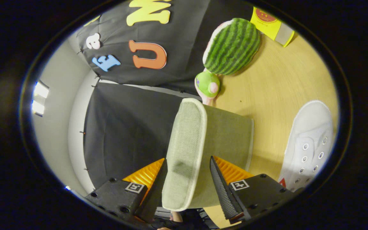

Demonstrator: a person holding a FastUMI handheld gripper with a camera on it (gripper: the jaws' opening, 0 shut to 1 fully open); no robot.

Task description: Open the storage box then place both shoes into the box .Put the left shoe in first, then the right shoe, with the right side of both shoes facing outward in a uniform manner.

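Note:
The view is rolled sideways, so the wooden table point(276, 86) stands at the right. A grey-green fabric storage box point(232, 134) with white piping rests on it. Its lid point(185, 143) caps the box's top, and its near edge lies between my fingers. My gripper point(187, 158) is shut on that lid edge, one finger point(157, 185) on the lid's top face and the other finger point(220, 185) against its rim on the box side. A white lace-up shoe point(308, 143) lies on the table beyond the box, apart from it.
A watermelon-striped plush point(232, 46) and a small green toy point(208, 83) sit on the table near the booth wall, just past the box. A yellow carton point(272, 25) stands farther along. Bare table lies between the box, the shoe and the plush.

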